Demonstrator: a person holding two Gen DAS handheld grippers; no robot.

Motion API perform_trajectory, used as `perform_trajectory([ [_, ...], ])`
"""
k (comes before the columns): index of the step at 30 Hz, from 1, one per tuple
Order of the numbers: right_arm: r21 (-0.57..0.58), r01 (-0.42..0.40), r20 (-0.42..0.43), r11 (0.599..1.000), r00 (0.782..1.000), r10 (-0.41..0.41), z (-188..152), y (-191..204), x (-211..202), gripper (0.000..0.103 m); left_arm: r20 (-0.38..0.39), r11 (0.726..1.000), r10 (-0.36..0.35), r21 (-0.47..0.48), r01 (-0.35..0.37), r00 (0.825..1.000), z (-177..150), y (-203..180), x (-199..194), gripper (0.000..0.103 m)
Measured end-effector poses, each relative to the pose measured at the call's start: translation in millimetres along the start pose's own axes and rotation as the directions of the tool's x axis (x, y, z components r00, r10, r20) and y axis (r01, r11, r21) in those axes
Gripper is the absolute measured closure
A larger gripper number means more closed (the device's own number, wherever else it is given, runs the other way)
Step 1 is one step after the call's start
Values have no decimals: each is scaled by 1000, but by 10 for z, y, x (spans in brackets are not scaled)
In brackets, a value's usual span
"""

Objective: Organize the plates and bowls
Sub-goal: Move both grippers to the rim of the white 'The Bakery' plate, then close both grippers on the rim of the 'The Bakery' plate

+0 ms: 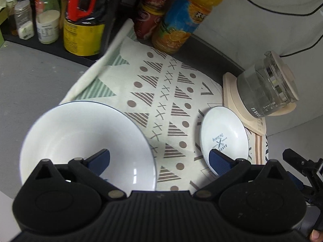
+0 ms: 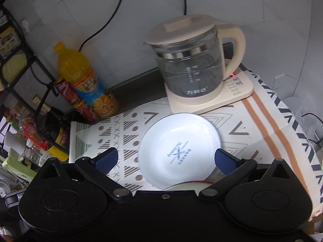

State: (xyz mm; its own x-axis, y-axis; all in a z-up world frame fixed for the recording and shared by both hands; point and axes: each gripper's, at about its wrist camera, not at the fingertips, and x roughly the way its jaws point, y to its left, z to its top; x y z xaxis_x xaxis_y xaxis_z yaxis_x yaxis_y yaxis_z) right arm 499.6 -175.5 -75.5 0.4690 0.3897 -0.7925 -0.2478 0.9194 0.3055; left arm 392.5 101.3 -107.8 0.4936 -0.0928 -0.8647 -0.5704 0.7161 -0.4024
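Observation:
A large white bowl (image 1: 80,137) sits at the left edge of the patterned cloth (image 1: 171,92). A small white plate with a printed logo (image 1: 224,135) lies on the cloth to its right, near the kettle base; it also shows in the right wrist view (image 2: 179,147). My left gripper (image 1: 159,159) is open, its left finger over the bowl and its right finger over the plate's near edge. My right gripper (image 2: 165,159) is open, with its fingers on either side of the small plate. The rim of another dish with a red line (image 2: 189,185) peeks out beneath it.
A glass kettle on a cream base (image 2: 191,68) stands at the back right of the cloth. An orange juice bottle (image 2: 86,84), red cans (image 2: 70,94) and a rack of sauce and spice bottles (image 1: 60,18) line the back left. The other gripper (image 1: 302,167) shows at the right edge.

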Motion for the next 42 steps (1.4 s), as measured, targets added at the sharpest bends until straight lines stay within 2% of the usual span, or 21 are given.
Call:
perform_trajectory([
  [7, 34, -6, -35, 999, 999, 8, 155, -237, 109, 0, -19, 1000, 5, 13, -4, 1000, 65, -225, 186, 0],
  [12, 81, -6, -57, 997, 998, 10, 269, -432, 210, 3, 2, 1000, 8, 4, -8, 1000, 94, -349, 289, 0],
  [21, 147, -24, -145, 989, 988, 45, 445, -778, 504, 20, -18, 997, -32, -74, 31, 999, 129, -501, 597, 3],
  [25, 188, -17, -210, 982, 976, 57, 464, -936, 700, 37, -28, 994, -38, -107, 35, 999, 120, -517, 763, 8],
  [27, 198, -8, -244, 980, 968, 57, 464, -1015, 812, 43, -41, 991, -47, -126, 42, 998, 114, -523, 854, 13],
  [29, 200, 11, -279, 980, 959, 47, 452, -1092, 931, 50, -54, 990, -53, -136, 45, 997, 111, -537, 946, 25],
  [32, 225, -7, -321, 974, 944, 80, 427, -1174, 1079, 61, -98, 984, -76, -168, 58, 992, 110, -540, 1116, 39],
  [42, 229, -38, -425, 973, 895, 134, 364, -1179, 1451, 66, -186, 976, -103, -209, 63, 977, 134, -571, 1486, 69],
])
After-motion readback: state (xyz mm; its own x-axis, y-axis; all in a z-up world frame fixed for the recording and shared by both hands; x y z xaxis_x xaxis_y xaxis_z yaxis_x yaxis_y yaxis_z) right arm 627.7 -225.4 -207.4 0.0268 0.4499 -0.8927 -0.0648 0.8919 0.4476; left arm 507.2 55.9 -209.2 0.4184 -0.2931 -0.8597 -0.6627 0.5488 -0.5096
